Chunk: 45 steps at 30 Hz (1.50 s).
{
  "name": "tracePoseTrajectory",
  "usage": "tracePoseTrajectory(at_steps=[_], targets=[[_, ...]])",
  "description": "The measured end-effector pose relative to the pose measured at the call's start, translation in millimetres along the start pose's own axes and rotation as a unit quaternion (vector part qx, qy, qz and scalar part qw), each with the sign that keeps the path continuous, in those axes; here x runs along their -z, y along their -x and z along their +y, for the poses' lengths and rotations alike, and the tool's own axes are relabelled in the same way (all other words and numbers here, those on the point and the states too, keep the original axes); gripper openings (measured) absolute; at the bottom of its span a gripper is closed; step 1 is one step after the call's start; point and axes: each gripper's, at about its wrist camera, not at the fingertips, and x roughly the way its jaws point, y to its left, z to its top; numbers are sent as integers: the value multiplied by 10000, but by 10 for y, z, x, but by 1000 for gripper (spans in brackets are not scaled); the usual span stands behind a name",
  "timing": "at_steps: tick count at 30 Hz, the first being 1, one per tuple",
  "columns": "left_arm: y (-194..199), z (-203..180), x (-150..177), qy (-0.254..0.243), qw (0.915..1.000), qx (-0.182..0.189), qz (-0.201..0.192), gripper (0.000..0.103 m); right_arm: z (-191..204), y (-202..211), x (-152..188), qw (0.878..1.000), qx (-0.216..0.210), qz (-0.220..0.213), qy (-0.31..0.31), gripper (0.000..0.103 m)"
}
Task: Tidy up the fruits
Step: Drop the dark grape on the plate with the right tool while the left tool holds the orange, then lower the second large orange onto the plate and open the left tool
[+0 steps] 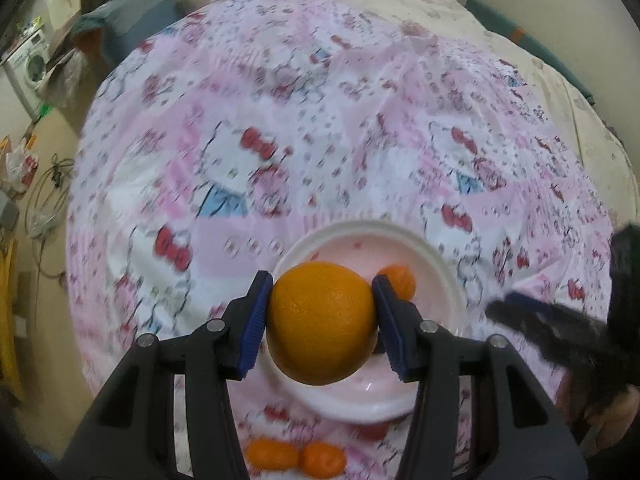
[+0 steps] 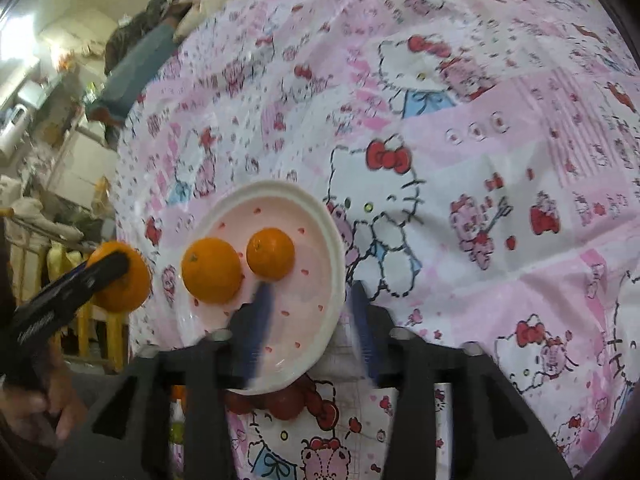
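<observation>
oranges: i count three, two on the plate (image 2: pixel 320 216), one (image 1: pixel 322 322) in my left gripper (image 1: pixel 320 320), above it
right gripper (image 2: pixel 310 334): released, empty
surface: pink cartoon cloth (image 2: pixel 480 160), cluttered room

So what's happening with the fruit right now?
The left gripper is clamped on a large round orange, holding it above the white-rimmed pink plate on the pink cartoon-print tablecloth. Two smaller oranges already sit on that plate. The right gripper is open and empty near the plate's edge. Two small oranges lie on the cloth beside the plate.
</observation>
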Motion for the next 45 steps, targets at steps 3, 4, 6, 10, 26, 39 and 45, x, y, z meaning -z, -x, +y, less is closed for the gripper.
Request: tracePoseTrajectory(at_steps=[3, 4, 6, 10, 26, 39, 45], targets=[[-166, -73, -176, -4, 9999, 169, 31, 47, -77, 112, -8, 9997, -22, -194, -164, 73], [-217, -84, -217, 24, 9997, 236, 63, 47, -106, 141, -9, 9995, -9, -235, -209, 73], [-307, -120, -272, 13, 9996, 278, 105, 47, -168, 183, -8, 9991, 34, -294, -292, 73], [-504, -197, -321, -41, 9993, 301, 226, 47, -311, 183, -14, 9982, 80, -293, -520, 73], [-1098, -387, -384, -446, 9958, 319, 731, 49, -394, 225, -52, 9973, 54, -350, -640, 73], [-995, -378, -369, -493, 9968, 263, 565, 86, -338, 256, -83, 9976, -20, -388, -574, 73], [-820, -353, -312, -568, 9975, 148, 388, 86, -327, 274, -105, 9976, -15, -414, -561, 73]])
